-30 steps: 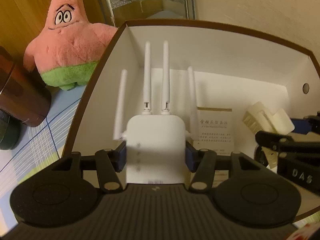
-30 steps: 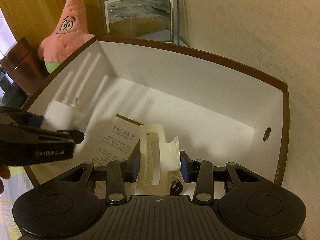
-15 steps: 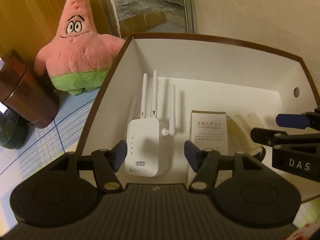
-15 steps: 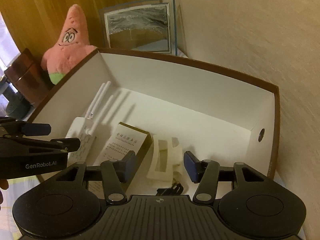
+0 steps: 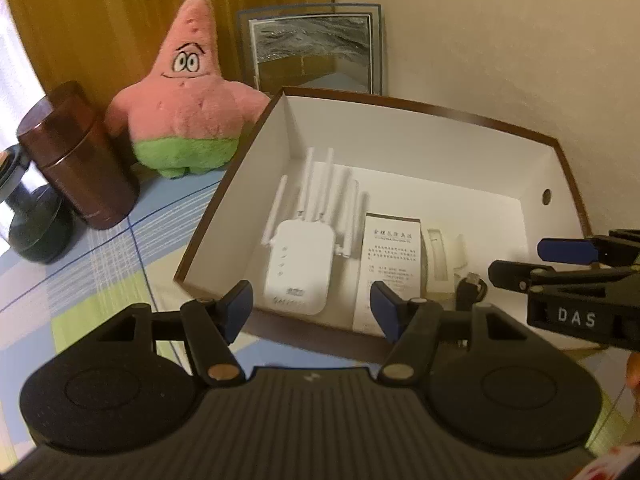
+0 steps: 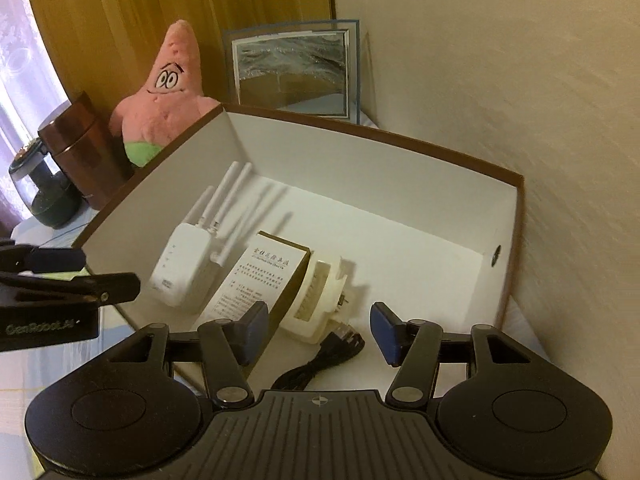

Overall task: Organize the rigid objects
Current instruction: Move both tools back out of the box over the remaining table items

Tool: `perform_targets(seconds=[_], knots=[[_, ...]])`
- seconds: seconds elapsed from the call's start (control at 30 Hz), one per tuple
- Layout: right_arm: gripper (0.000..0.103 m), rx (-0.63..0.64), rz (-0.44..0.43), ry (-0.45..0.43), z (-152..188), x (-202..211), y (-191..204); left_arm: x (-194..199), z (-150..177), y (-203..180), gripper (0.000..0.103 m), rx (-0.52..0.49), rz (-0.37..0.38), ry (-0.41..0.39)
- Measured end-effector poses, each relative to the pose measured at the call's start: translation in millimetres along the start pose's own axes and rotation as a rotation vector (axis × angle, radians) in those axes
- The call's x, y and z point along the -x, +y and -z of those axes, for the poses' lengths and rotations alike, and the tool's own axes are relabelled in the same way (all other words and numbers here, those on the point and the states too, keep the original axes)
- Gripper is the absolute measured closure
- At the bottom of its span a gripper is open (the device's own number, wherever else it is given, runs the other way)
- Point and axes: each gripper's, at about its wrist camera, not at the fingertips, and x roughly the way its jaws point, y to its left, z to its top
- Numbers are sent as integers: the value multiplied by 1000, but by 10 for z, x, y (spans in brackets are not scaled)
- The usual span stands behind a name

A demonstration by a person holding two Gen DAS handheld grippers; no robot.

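Beyond the claw, small print on the white paper booklet is staying unreadable; the coiled black cable is running under the claw's body, its end hidden.

My checked cloth carries a box, a plush star and a brown canister. A dark jar stands beside the canister.

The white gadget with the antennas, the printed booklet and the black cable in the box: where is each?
White gadget (image 5: 298,268): left wrist view, front of its body.
Printed booklet (image 6: 260,280): right wrist view, middle of its printed cover.
Black cable (image 6: 320,358): right wrist view, its coiled middle.
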Motion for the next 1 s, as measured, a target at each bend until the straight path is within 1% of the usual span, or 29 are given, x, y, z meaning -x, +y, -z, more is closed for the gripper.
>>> perform_targets(seconds=[0.1,0.23,0.37,0.53,0.9,1.0], knots=[[49,6,-4,-14,33,110,37,154,71,22,41,18,-2,-19],[49,47,0,-33,82,267,127,371,180,49,42,32,-7,-46],[49,44,-33,-35,174,448,166,564,327,97,42,40,-16,-63],[49,93,-58,-33,332,613,283,795,571,187,42,76,-22,-69],[49,132,-136,-48,716,915,483,1220,1165,344,42,151,-60,-74],[49,130,-160,-32,815,950,528,1279,1321,370,42,166,-67,-64]])
